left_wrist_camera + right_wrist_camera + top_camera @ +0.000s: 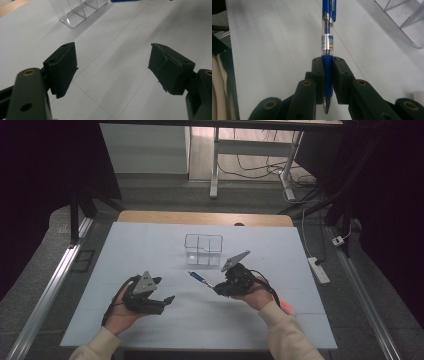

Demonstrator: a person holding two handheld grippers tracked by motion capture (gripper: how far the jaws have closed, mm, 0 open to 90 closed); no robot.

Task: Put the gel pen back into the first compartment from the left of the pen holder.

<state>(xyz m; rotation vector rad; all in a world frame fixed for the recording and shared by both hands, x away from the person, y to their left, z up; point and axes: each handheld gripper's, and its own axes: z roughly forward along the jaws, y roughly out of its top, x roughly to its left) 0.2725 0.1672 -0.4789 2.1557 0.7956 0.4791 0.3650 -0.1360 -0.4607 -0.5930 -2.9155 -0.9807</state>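
Pen [327,75] clenched in right gripper [327,82] fingers, above white tabletop [150,250]; clear divided organizer [203,249] just beyond, path unobstructed. Left gripper [112,67] fingers spread, nothing between.

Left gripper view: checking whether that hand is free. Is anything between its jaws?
No, the left gripper stands wide open with only bare table between.

Left gripper [112,65] jaws stood wide apart above the white table [120,82]; a clear divided box [80,12] lay beyond them
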